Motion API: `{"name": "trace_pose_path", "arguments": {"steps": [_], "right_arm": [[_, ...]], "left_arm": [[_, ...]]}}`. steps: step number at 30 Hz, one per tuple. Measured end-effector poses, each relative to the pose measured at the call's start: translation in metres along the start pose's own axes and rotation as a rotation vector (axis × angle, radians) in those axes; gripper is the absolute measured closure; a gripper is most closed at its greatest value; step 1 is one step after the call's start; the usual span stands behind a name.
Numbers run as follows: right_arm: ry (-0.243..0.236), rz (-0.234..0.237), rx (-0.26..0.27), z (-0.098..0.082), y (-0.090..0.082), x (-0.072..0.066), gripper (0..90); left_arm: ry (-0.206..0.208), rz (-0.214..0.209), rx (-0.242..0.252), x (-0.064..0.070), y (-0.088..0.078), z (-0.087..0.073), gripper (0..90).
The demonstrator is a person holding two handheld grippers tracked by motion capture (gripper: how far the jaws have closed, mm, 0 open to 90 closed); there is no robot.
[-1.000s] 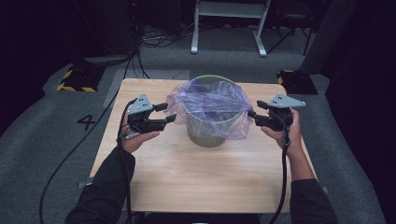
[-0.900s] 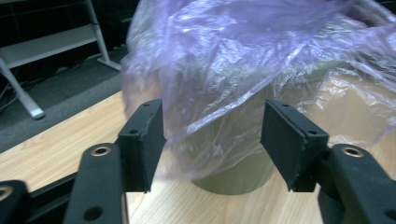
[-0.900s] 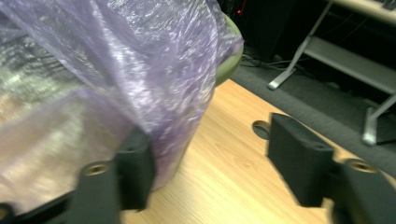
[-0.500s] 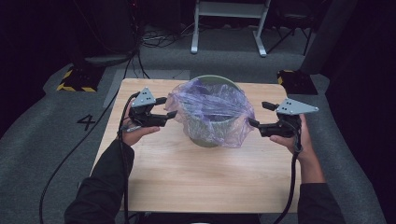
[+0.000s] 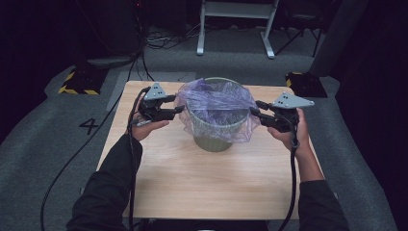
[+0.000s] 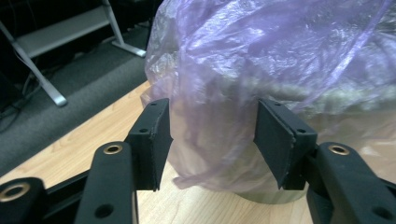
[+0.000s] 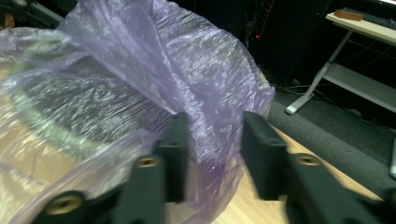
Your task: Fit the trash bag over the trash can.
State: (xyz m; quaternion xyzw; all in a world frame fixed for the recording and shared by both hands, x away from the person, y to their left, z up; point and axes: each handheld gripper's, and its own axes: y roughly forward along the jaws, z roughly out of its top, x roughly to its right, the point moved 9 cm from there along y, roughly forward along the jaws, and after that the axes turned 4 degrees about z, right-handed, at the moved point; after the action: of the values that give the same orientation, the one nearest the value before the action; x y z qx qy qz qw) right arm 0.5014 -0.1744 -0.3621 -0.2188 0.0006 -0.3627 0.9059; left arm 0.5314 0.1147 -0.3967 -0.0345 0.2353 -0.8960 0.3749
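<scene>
A green waste bin (image 5: 214, 139) stands on the wooden table (image 5: 192, 187), lined with a thin purple plastic bag (image 5: 216, 102) whose edge drapes over the rim. My left gripper (image 5: 179, 104) is at the bin's left side, open. In the left gripper view its jaws (image 6: 212, 140) straddle a bulge of the bag (image 6: 280, 56) without pinching it. My right gripper (image 5: 253, 111) is at the bin's right rim. In the right gripper view it (image 7: 215, 154) is open, with a fold of the bag (image 7: 187, 60) hanging in the gap between the blurred jaws.
The near half of the table is bare wood. Behind it on the grey floor stand a metal frame (image 5: 235, 29) and two black blocks with yellow stripes (image 5: 77, 84) (image 5: 303, 83). Cables trail at the left past a floor mark "4" (image 5: 90, 126).
My right gripper dipped toward me, then came back up to the bin's right rim. The bag has spread a little wider over the rim. The left gripper has barely moved.
</scene>
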Motion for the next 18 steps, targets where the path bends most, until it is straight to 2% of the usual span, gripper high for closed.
{"name": "trace_pose_path", "arguments": {"steps": [2,4,6,7,9,11,16,18], "right_arm": [[-0.004,-0.023,-0.016,0.000,0.005,0.005,77.8],[0.005,-0.031,-0.018,0.000,0.012,0.009,83.7],[0.012,-0.042,-0.035,-0.001,0.016,0.012,86.8],[0.020,-0.032,-0.035,-0.002,0.019,0.011,87.7],[0.025,-0.031,-0.032,-0.002,0.019,0.011,88.6],[0.026,-0.026,-0.034,-0.002,0.018,0.009,88.7],[0.017,-0.031,-0.035,-0.001,0.012,0.007,88.9],[0.014,-0.034,-0.041,-0.002,0.011,0.007,89.0]], "left_arm": [[-0.001,0.030,-0.022,-0.004,0.005,-0.001,47.7],[-0.016,0.031,-0.002,-0.005,0.006,0.000,45.1],[-0.062,-0.014,0.057,-0.001,-0.002,0.004,34.3],[-0.062,-0.012,0.077,0.001,-0.006,0.004,29.8],[-0.045,-0.029,0.120,0.010,-0.018,0.003,25.0],[-0.035,-0.043,0.135,0.020,-0.028,-0.001,21.9],[0.021,-0.030,0.159,0.043,-0.052,-0.012,18.6],[0.010,-0.044,0.181,0.049,-0.060,-0.014,17.0]]}}
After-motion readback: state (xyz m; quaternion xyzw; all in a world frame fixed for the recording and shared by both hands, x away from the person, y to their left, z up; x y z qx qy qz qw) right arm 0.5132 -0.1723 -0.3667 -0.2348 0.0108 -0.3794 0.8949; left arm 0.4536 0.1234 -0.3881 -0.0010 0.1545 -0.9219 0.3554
